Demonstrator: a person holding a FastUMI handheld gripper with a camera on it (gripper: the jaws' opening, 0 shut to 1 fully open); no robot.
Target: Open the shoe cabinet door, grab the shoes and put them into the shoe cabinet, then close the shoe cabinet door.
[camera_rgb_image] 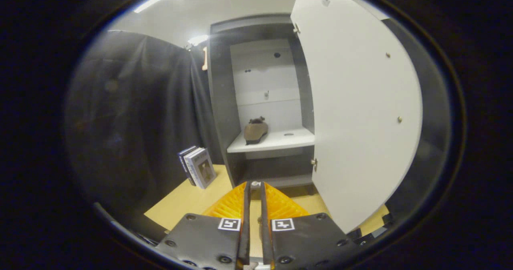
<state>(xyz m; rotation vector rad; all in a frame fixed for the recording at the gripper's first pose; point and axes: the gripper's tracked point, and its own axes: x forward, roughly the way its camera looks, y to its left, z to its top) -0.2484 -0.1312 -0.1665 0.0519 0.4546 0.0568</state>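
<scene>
The shoe cabinet (219,101) stands ahead with its white door (356,113) swung wide open to the right. A brown shoe (255,130) lies on the white shelf (280,142) inside, toward the left wall. My gripper (255,186) hovers well in front of the cabinet, below shelf level, its fingers nearly together with a thin gap and nothing held between them. The shoe is far beyond the fingertips.
A few books (198,166) stand upright on the tan table (188,200) left of the cabinet. Black cloth hangs on the left. The open door's edge reaches close to my fingers on the right.
</scene>
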